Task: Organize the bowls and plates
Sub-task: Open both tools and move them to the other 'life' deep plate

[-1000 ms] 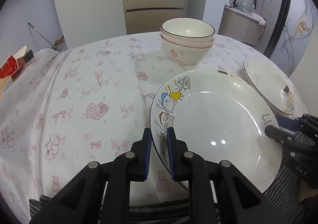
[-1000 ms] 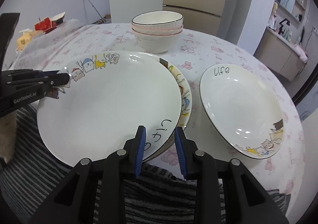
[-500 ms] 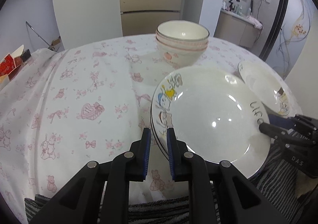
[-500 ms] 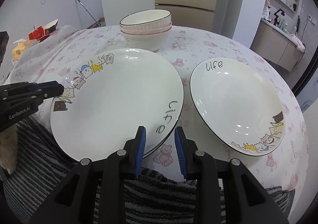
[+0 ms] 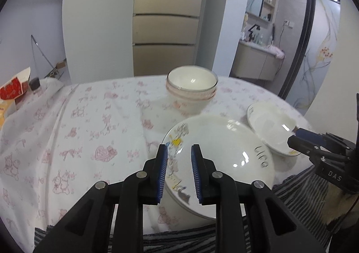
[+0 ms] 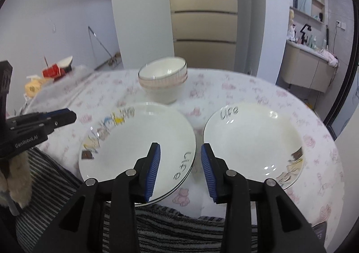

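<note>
Plates sit stacked [image 6: 136, 140] at the near edge of the surface [image 5: 78, 129], a single plate [image 6: 253, 140] just beside them and stacked bowls [image 6: 162, 83] behind. Left gripper [image 5: 179, 172] and right gripper [image 6: 180, 169] hover above, jaws just opening, spread and pinching nothing.

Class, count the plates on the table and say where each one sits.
3: two stacked plates at the near edge, and a single plate beside them. More could be hidden within the stack.
</note>
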Demonstrator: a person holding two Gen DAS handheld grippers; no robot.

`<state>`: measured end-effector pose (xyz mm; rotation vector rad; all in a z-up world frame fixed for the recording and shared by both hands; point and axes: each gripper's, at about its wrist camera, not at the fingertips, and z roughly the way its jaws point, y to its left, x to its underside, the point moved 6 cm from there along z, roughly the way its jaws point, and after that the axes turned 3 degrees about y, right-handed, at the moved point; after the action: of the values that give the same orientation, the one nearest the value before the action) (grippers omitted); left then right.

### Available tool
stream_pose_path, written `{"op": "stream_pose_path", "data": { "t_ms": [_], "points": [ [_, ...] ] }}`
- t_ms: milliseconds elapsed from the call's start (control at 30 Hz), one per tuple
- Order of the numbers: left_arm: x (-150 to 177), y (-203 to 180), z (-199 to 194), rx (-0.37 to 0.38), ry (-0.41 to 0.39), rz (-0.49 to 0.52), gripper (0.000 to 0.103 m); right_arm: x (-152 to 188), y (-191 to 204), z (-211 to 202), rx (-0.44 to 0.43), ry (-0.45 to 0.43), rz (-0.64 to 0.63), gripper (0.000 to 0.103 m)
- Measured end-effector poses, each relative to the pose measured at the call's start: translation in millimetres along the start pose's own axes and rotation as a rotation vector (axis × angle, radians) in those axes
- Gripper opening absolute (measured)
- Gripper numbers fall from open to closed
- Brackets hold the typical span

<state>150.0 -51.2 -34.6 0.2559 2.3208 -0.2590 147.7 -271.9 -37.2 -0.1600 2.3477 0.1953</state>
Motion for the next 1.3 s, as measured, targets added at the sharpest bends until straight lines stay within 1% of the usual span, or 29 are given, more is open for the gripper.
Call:
{"op": "stream_pose_path", "data": {
  "t_ms": [167, 233, 300, 367, 400, 433, 467, 500, 567, 600, 633, 667, 700, 733, 800, 900, 1000, 1067, 1133, 1200, 1300],
  "points": [
    [-11.4, -16.6, -19.5, 0.021, -0.043, 0.012, 0.024, -9.3, -14.9, -17.3, 0.027, -0.036, 0.031, 0.037],
    [-14.9, -23.4, -24.3, 0.033, -0.053, 0.015, 0.026, -11.6, -22.1, -22.0, 0.035, -0.043, 0.049, 0.037],
    [-19.2, -31.7, -31.6, 0.060, -0.074, -0.008, 0.029, -12.0, -28.5, -27.2, 0.041, -0.051, 0.065, 0.037],
    [-24.1, -44.4, -40.5, 0.101, -0.114, -0.022, 0.039, -11.0, -36.1, -33.4, 0.049, -0.060, 0.079, 0.037],
    [-25.8, -51.6, -43.9, 0.105, -0.132, -0.015, 0.053, -10.0, -39.5, -36.3, 0.053, -0.064, 0.084, 0.037],
    [-28.9, -60.9, -49.6, 0.096, -0.167, 0.001, 0.070, -9.0, -43.3, -39.4, 0.057, -0.068, 0.090, 0.037],
    [-31.5, -67.0, -53.2, 0.088, -0.192, 0.013, 0.078, -7.7, -47.2, -42.6, 0.063, -0.073, 0.095, 0.038],
    [-34.9, -75.4, -58.3, 0.085, -0.224, 0.030, 0.087, -6.4, -51.5, -46.0, 0.071, -0.079, 0.101, 0.040],
    [-41.1, -88.7, -63.4, 0.090, -0.249, 0.047, 0.087, -3.9, -62.7, -53.8, 0.095, -0.096, 0.114, 0.046],
    [-44.7, -95.7, -63.8, 0.099, -0.248, 0.053, 0.087, -3.6, -68.1, -57.0, 0.105, -0.108, 0.122, 0.053],
    [-48.5, -105.2, -62.9, 0.119, -0.238, 0.056, 0.087, -3.2, -75.1, -60.3, 0.116, -0.122, 0.138, 0.062],
    [-50.6, -110.9, -61.8, 0.131, -0.229, 0.055, 0.087, -2.4, -81.4, -62.7, 0.124, -0.130, 0.155, 0.068],
    [-52.9, -119.2, -59.5, 0.145, -0.217, 0.054, 0.087, -1.4, -88.6, -65.0, 0.126, -0.137, 0.180, 0.080],
    [-54.2, -125.6, -57.3, 0.150, -0.208, 0.055, 0.087, -0.2, -97.4, -67.1, 0.121, -0.147, 0.216, 0.087],
    [-56.1, -143.6, -48.5, 0.145, -0.182, 0.074, 0.087, 2.3, -110.4, -68.7, 0.096, -0.156, 0.271, 0.088],
    [-56.0, -168.7, -26.5, 0.096, -0.133, 0.110, 0.087, 7.3, -129.4, -64.5, 0.070, -0.128, 0.334, 0.089],
    [-52.7, -189.6, 2.9, 0.094, -0.054, 0.085, 0.087, 11.4, -144.2, -54.1, 0.057, -0.093, 0.373, 0.089],
    [-49.7, -203.2, 20.8, 0.109, -0.003, 0.087, 0.087, 16.7, -154.9, -41.4, 0.046, -0.058, 0.440, 0.084],
    [-46.7, -215.3, 33.1, 0.122, 0.028, 0.095, 0.087, 25.2, -161.6, -29.9, 0.005, -0.034, 0.511, 0.076],
    [-43.8, -220.5, 41.8, 0.120, 0.037, 0.085, 0.087, 34.3, -166.4, -19.0, -0.018, -0.017, 0.571, 0.074],
    [-36.8, -218.5, 54.8, 0.110, 0.046, 0.045, 0.087, 46.0, -174.0, -6.3, -0.007, 0.000, 0.622, 0.073]
  ]
}}
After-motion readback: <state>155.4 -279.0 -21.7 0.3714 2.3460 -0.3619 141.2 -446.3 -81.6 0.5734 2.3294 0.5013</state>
